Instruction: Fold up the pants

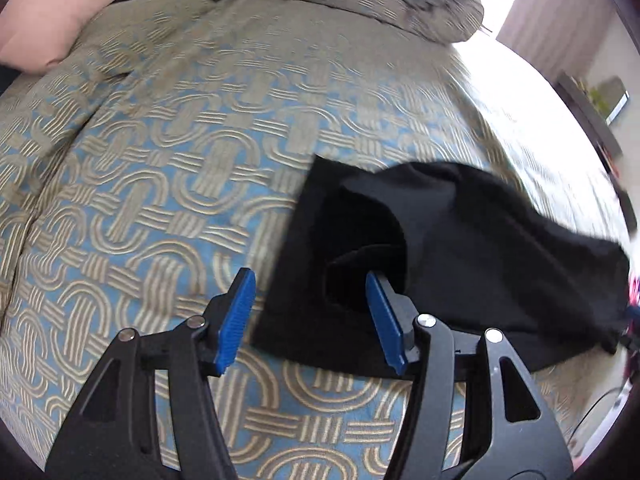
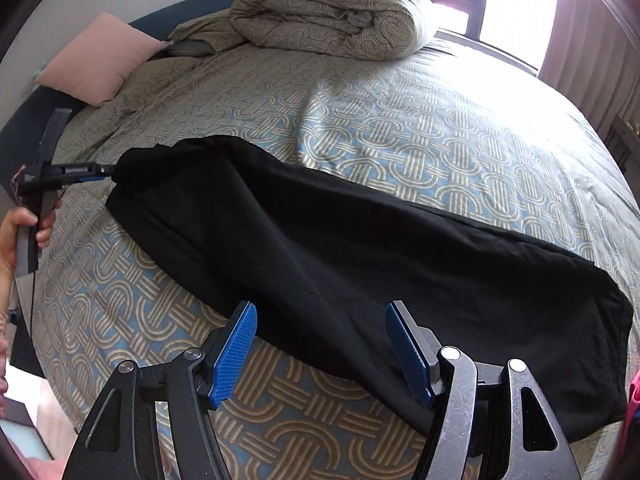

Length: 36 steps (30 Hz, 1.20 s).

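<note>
Black pants (image 2: 340, 248) lie lengthwise across the patterned bedspread, folded leg on leg, waist end at the near right. My left gripper (image 1: 310, 312) is open at the leg-cuff end (image 1: 360, 240); its right finger (image 1: 384, 316) pokes into the lifted cuff opening, its left finger over bare bedspread. The same gripper shows at the far left of the right wrist view (image 2: 108, 170), touching the cuff end. My right gripper (image 2: 320, 344) is open, hovering over the near edge of the pants close to the waist, holding nothing.
The bedspread (image 2: 400, 128) has a blue and tan looped pattern. A rolled duvet (image 2: 336, 8) lies at the head of the bed, a pink pillow (image 2: 96, 60) to its left. Windows and curtains stand beyond the right side.
</note>
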Each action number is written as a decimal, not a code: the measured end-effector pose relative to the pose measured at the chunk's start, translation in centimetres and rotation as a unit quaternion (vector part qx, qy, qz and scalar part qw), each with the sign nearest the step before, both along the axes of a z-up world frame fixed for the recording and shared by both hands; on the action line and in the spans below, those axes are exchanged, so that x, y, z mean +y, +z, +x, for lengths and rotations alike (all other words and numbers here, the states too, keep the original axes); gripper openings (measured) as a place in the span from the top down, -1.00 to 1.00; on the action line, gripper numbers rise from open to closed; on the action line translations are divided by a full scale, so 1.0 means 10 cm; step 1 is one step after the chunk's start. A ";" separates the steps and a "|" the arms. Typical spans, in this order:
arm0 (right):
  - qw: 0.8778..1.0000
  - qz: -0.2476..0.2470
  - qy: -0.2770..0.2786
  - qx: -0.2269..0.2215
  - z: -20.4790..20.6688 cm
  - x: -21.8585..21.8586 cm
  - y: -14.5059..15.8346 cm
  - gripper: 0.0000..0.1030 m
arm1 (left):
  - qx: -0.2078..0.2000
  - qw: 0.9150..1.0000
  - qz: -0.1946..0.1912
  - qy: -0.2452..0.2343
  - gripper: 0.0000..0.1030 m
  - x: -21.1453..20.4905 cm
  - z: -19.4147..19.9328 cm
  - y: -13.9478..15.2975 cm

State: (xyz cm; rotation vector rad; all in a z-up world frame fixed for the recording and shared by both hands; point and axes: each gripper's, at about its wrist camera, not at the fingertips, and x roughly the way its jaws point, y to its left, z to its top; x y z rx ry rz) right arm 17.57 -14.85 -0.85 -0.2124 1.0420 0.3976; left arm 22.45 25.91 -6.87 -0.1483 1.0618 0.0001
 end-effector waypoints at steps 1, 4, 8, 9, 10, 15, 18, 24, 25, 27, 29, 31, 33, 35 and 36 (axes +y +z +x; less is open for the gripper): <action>1.000 -0.002 0.003 -0.004 -0.02 0.02 0.01 -0.32 | 0.003 1.000 -0.001 -0.012 -0.15 -0.05 0.01 -0.04; 1.000 -0.013 0.013 -0.012 -0.09 0.05 0.01 -0.32 | 0.011 0.999 -0.003 -0.031 -0.15 -0.17 0.07 -0.07; 1.000 -0.020 0.006 -0.001 -0.11 0.02 -0.06 -0.32 | 0.010 0.999 0.000 -0.040 -0.15 -0.30 0.13 -0.11; 1.000 -0.019 0.001 0.002 -0.11 0.01 -0.08 -0.32 | 0.009 0.999 -0.002 -0.041 -0.14 -0.32 0.13 -0.11; 1.000 -0.017 -0.003 0.005 -0.11 -0.01 -0.09 -0.32 | 0.011 0.999 -0.006 -0.043 -0.10 -0.34 0.15 -0.11; 1.000 -0.008 -0.024 0.008 -0.09 -0.09 -0.09 -0.32 | 0.047 0.995 -0.085 -0.002 0.90 -0.13 0.27 -0.13; 0.999 -0.008 -0.031 0.005 -0.08 -0.12 -0.07 -0.32 | 0.067 0.967 -0.238 0.064 0.90 0.28 0.23 -0.08; 0.999 -0.005 -0.044 0.001 -0.08 -0.19 -0.05 -0.32 | 0.139 0.921 -0.307 0.193 0.88 0.96 -0.03 -0.30; 0.999 -0.005 -0.047 0.001 -0.08 -0.21 -0.06 -0.32 | 0.146 0.930 -0.264 0.211 0.90 1.00 -0.07 -0.33; 0.999 -0.002 -0.054 0.006 -0.07 -0.24 -0.08 -0.32 | 0.150 0.931 -0.253 0.216 0.90 1.04 -0.16 -0.40; 0.998 -0.002 -0.058 0.011 -0.06 -0.27 -0.10 -0.32 | 0.134 0.927 -0.282 0.209 0.89 1.04 -0.24 -0.42; 0.998 -0.004 -0.058 0.014 -0.05 -0.28 -0.10 -0.32 | 0.111 0.937 -0.273 0.188 0.86 0.98 -0.24 -0.35; 0.998 -0.006 -0.059 0.013 -0.04 -0.28 -0.10 -0.32 | 0.088 0.949 -0.260 0.157 0.38 0.87 -0.19 -0.22; 0.998 -0.006 -0.059 0.011 -0.03 -0.27 -0.09 -0.32 | 0.059 0.956 -0.257 0.127 -0.09 0.77 -0.14 -0.07; 0.998 -0.005 -0.059 0.010 -0.03 -0.26 -0.10 -0.32 | 0.046 0.959 -0.256 0.113 -0.24 0.71 -0.10 -0.02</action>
